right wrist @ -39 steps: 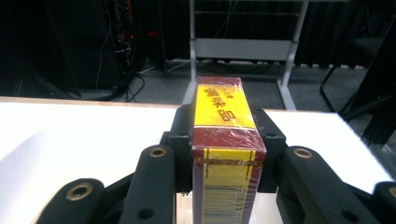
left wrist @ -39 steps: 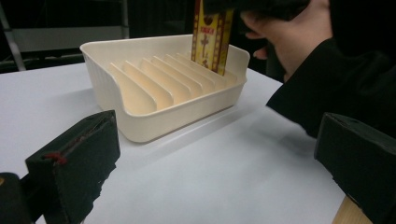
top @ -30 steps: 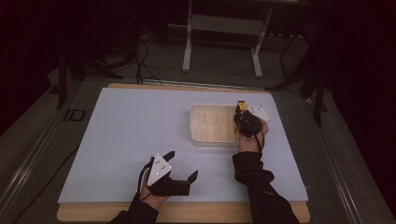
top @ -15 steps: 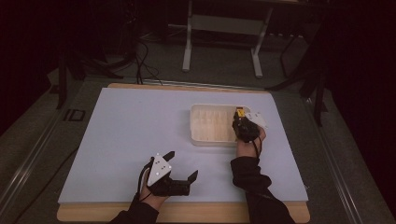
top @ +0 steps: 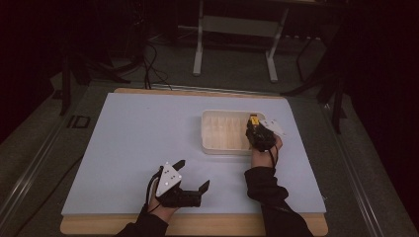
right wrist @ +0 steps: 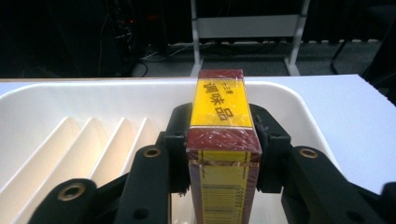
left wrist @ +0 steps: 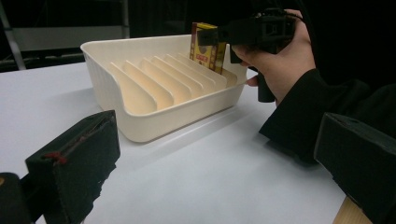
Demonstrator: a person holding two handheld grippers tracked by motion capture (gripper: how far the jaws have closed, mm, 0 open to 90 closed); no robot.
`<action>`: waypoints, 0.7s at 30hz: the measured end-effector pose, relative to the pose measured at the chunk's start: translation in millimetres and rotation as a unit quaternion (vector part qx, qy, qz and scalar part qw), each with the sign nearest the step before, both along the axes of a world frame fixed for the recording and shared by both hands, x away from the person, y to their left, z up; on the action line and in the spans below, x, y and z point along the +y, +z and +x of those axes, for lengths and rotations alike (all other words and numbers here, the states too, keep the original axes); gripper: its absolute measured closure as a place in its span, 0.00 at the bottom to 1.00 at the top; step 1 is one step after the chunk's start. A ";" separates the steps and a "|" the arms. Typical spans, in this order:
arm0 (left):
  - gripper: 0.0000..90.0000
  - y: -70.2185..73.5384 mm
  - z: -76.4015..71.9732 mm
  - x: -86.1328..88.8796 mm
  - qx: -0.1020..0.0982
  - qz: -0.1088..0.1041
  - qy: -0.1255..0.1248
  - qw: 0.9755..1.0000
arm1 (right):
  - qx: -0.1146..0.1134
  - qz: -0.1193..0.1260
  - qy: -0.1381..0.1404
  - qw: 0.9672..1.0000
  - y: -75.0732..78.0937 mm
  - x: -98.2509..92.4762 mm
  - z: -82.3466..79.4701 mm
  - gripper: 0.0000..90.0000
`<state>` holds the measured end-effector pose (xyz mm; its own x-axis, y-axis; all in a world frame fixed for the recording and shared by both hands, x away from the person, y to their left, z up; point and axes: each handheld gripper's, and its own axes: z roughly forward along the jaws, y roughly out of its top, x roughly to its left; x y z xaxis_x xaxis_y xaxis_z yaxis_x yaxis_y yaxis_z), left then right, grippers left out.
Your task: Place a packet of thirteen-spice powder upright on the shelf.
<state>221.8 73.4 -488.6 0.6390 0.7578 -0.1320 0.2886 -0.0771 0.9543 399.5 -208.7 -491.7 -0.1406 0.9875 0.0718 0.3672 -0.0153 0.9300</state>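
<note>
While right gripper (right wrist: 223, 184) jaws ease, box (right wrist: 219, 121) upright at rack's (top: 212, 146) right edge

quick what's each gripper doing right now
left gripper: open, holding nothing, resting on the table.
right gripper: around the yellow box in the white tray, jaws just been opening.
</note>
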 end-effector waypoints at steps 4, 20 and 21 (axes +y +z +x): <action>0.01 0.1 0.2 0.0 -0.001 0.000 0.000 1.000 | 0.007 -0.007 0.015 1.000 5.5 -2.5 1.8 0.61; 0.01 0.2 -0.6 -1.8 -0.002 0.003 -0.002 1.000 | 0.006 -0.006 0.071 0.997 37.0 -14.6 -11.8 0.43; 0.01 0.1 -0.6 -1.8 -0.001 0.003 -0.002 1.000 | 0.005 -0.007 0.077 0.997 38.8 -15.0 -14.0 0.41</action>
<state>221.3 71.5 -488.5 0.6424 0.7559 -0.1262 0.2860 -0.0837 0.9546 385.5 -223.6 -452.9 -0.2904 0.9550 0.0603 0.3735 0.0551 0.9260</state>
